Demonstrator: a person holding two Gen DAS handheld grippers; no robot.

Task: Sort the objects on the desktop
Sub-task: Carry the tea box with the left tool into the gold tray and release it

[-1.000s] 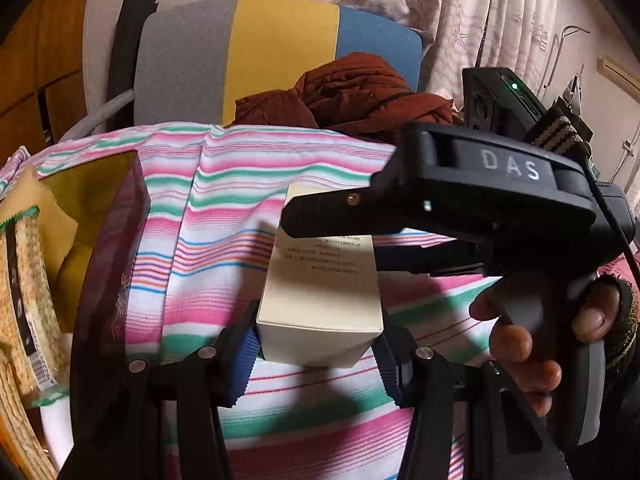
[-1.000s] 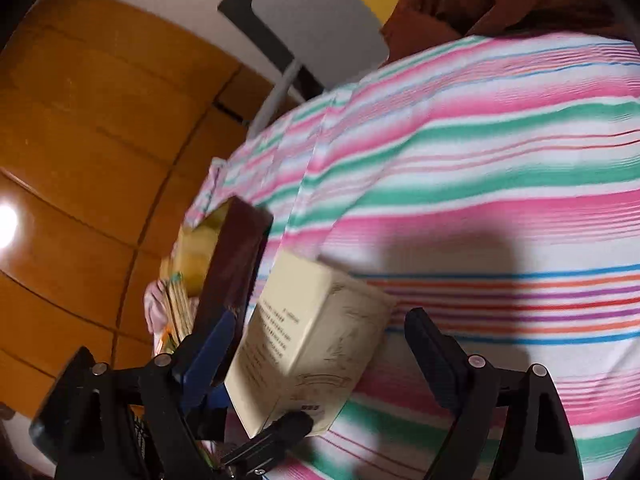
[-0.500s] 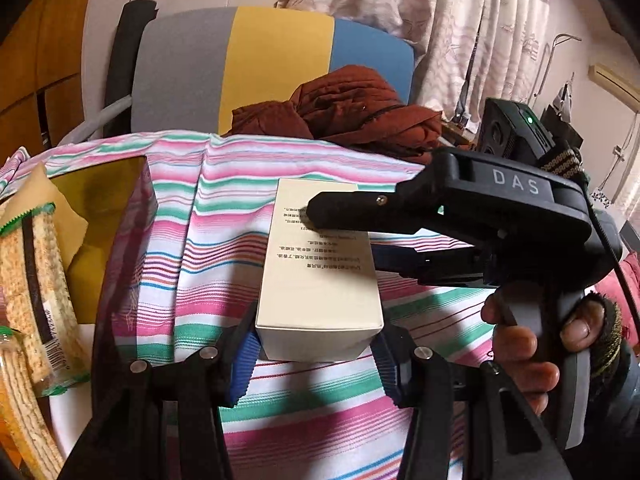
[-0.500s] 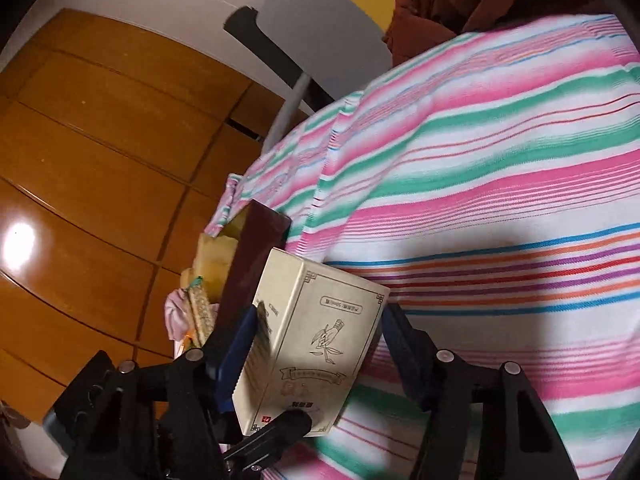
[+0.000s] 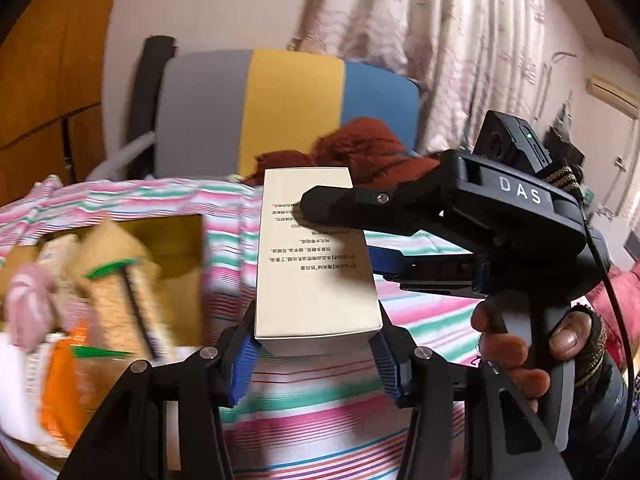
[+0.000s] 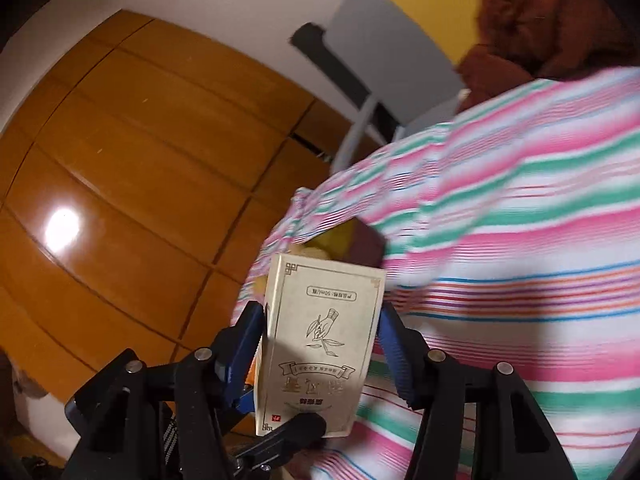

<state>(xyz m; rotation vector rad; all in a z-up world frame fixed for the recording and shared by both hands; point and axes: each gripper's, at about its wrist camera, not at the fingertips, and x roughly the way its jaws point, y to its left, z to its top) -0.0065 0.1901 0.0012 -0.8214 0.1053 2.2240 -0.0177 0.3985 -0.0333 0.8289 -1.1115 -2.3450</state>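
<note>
One cream carton (image 5: 316, 256) is held between both grippers at this moment. The left gripper (image 5: 316, 348) clamps its near end with the blue pads on both sides, and the right gripper (image 6: 320, 344) grasps the other end, also with a pad on each side. In the left wrist view the right gripper (image 5: 344, 216) comes in from the right, and one of its fingers lies across the printed face of the carton.

I judge the step in hand to be a handover of the carton from one gripper to the other, above the striped cloth (image 5: 320, 412) on the worktop. Which gripper gives and which takes, I cannot tell.

To the left of the left gripper stands one dark storage box (image 5: 188, 268) with a yellow inside. It holds several snack packets (image 5: 120, 300); they are blurred, perhaps three or four. The next move calls for one gripper to release fully before the other pulls, otherwise the thin carton may twist or be crushed. Then the carton must be carried left to the box and lowered upright beside the packets.

Behind the carton I count one chair (image 5: 288, 112) and one brown garment (image 5: 360, 152).
</note>
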